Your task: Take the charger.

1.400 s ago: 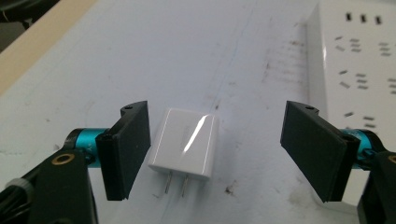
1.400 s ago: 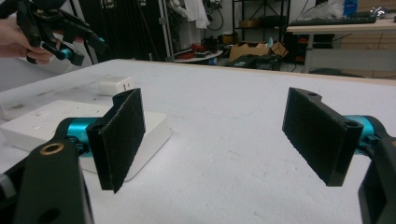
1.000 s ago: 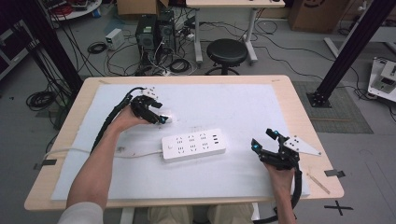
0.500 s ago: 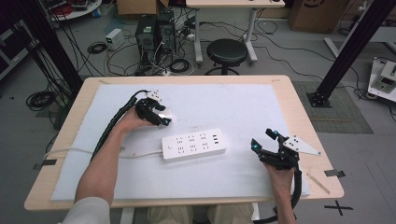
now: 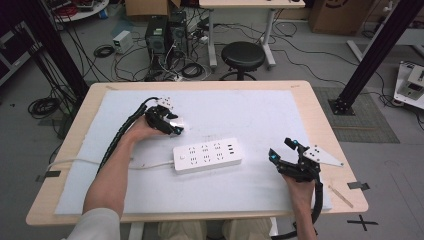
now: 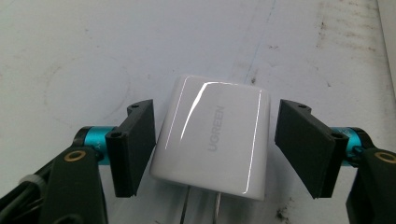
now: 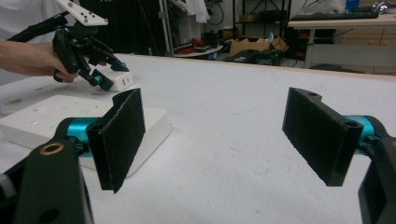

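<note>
Left gripper view: white charger lies between the closing left gripper, pads seemingly not yet touching.

White charger (grey lettering), white power strip.

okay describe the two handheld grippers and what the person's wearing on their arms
Both the left gripper and the right gripper have black bodies, flat black rectangular pads, teal cylinders behind the pads with brass-coloured pivots, and a pale three-cornered plate on top. A black cable trails from each along the forearm. The person wears a white short sleeve; the forearms are bare.
</note>
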The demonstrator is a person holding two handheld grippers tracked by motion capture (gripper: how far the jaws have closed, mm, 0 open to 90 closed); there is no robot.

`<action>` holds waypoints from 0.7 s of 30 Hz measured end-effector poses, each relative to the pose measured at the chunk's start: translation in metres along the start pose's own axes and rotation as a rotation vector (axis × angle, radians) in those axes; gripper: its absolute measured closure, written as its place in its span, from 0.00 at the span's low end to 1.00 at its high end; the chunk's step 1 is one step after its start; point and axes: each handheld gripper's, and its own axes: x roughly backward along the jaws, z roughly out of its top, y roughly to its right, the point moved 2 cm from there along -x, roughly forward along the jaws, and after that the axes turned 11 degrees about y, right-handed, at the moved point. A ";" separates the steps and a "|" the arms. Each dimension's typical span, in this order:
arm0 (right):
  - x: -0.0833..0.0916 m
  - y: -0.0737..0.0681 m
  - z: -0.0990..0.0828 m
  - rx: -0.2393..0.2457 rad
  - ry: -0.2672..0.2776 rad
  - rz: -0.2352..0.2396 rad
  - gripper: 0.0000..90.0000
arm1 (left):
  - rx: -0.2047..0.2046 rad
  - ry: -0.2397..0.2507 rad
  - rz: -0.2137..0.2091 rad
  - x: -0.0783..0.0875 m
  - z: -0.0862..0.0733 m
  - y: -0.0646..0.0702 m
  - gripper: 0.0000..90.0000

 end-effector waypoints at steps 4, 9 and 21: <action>0.000 0.000 0.000 0.000 0.001 -0.001 0.24 | 0.006 0.003 -0.007 0.002 -0.002 -0.002 0.33; -0.001 0.000 0.000 0.009 -0.002 -0.001 0.24 | 0.000 -0.004 -0.012 0.002 -0.003 -0.002 0.35; -0.001 -0.001 0.000 0.004 -0.006 -0.002 0.24 | -0.012 -0.003 -0.023 0.002 -0.005 -0.003 0.41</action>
